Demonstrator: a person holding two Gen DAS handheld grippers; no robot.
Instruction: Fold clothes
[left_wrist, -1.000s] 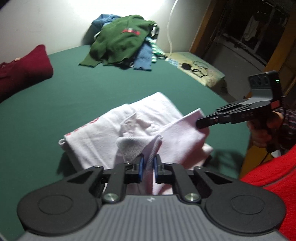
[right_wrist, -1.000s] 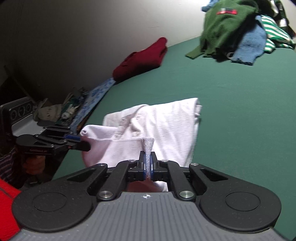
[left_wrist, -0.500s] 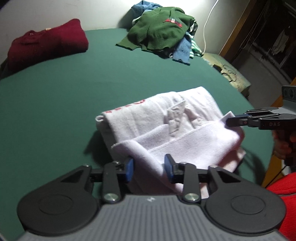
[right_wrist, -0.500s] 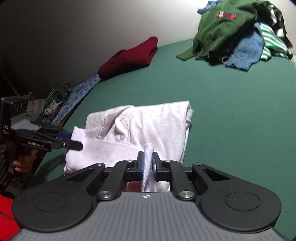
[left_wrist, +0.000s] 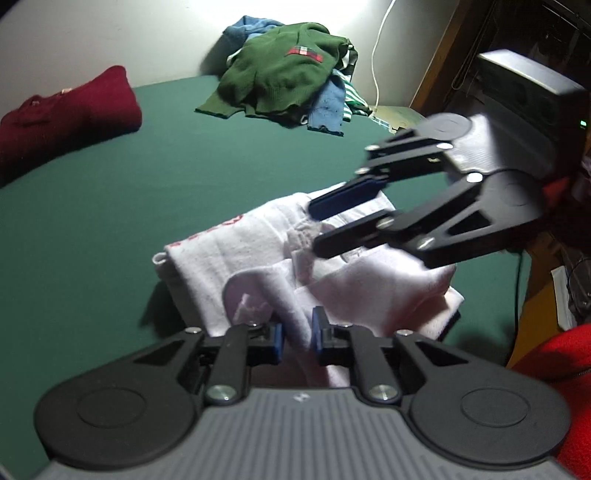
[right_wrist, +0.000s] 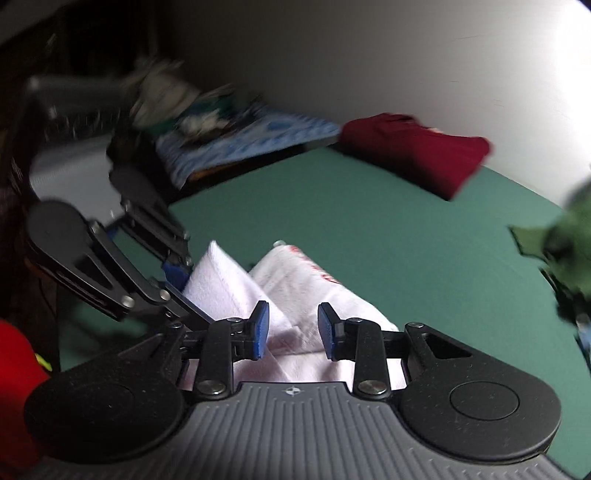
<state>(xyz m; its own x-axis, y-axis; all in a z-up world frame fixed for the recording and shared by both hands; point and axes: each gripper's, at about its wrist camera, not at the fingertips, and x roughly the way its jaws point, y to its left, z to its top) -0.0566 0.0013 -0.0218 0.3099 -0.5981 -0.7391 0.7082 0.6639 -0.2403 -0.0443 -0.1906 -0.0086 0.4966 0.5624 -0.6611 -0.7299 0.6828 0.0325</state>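
A white garment (left_wrist: 229, 251) with red lettering lies partly folded on the green table cover (left_wrist: 110, 221). My left gripper (left_wrist: 297, 334) sits at its near edge, its jaws closed on a thick fold of the white cloth. In the right wrist view that fold (right_wrist: 218, 266) stands up in a peak at the left gripper (right_wrist: 188, 291). My right gripper (right_wrist: 293, 328) is open just above the white garment (right_wrist: 306, 280), with nothing clamped between its blue pads. From the left wrist view, the right gripper (left_wrist: 316, 227) reaches in from the right over the garment.
A folded dark red sweater (left_wrist: 66, 114) lies at the far left. A heap of green, blue and striped clothes (left_wrist: 280, 74) sits at the back. A white cable (left_wrist: 376, 55) hangs on the wall. A person's red sleeve (left_wrist: 554, 369) is near right. Clutter on blue cloth (right_wrist: 240, 140) lies beyond the table.
The right gripper let go of the white cloth, opened and swung across toward the left gripper. The left gripper, open half a second ago, has closed on a fold.
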